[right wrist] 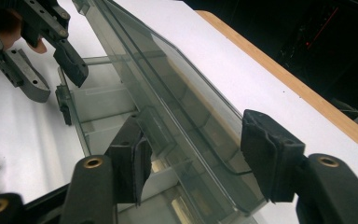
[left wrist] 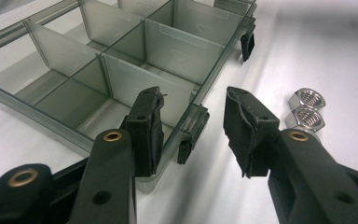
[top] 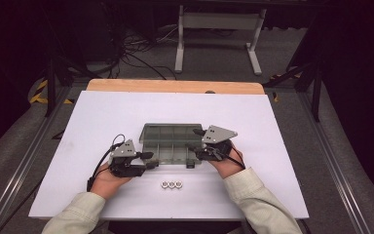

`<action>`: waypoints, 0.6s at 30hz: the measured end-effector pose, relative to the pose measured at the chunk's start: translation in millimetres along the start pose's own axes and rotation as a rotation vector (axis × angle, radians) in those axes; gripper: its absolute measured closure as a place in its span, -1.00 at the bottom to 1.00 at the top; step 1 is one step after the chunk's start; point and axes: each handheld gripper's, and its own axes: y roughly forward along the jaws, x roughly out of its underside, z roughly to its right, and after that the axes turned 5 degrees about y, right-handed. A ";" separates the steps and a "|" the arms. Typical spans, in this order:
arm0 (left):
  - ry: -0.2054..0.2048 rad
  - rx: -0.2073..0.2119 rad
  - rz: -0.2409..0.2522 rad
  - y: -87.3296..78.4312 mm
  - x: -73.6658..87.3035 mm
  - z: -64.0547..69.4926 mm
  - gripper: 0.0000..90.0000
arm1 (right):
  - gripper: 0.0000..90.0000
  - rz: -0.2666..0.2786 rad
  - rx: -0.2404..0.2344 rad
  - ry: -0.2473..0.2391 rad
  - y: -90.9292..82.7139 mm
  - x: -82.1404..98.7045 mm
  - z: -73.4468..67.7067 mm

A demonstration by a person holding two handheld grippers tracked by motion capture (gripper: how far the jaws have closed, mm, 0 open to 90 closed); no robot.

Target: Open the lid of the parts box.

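A smoky translucent compartment box (top: 168, 146) lies mid-table, its dividers (left wrist: 121, 56) bare. My left gripper (top: 151, 160) is at its front left corner. Seen up close, the left gripper (left wrist: 193, 100) straddles the front wall and a black latch (left wrist: 191, 135): one jaw is inside the box and the other stands apart outside, open. My right gripper (top: 198, 144) is at the box's right end. The box lid (right wrist: 177, 93) is raised and tilted, and its end sits between the right gripper (right wrist: 193, 135) jaws. I cannot tell whether those pads press on it.
Three steel nuts (top: 171, 184) sit in a row on the white board (top: 102, 117), just in front of the box; two of them appear as nuts (left wrist: 307, 109) beside my left jaw. A wooden table edge (top: 175, 86) runs along the back.
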 end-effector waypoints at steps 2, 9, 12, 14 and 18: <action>-0.005 0.003 0.002 -0.2 0.1 0.1 0.28 | 0.01 0.000 0.000 0.000 -0.1 -0.5 0.0; -0.020 0.010 0.006 -2.4 1.2 -0.8 0.31 | 0.11 -0.005 -0.008 0.003 -1.8 -7.1 3.0; -0.016 0.008 0.003 -2.6 1.2 -0.7 0.33 | 0.16 -0.010 -0.005 -0.008 -2.3 -11.4 6.5; -0.006 0.001 -0.002 -2.8 1.1 -0.2 0.33 | 0.18 -0.011 -0.011 0.002 -2.6 -15.2 12.0; 0.002 -0.009 -0.007 -3.4 1.0 0.4 0.35 | 0.24 -0.012 -0.016 0.005 -3.5 -20.4 17.9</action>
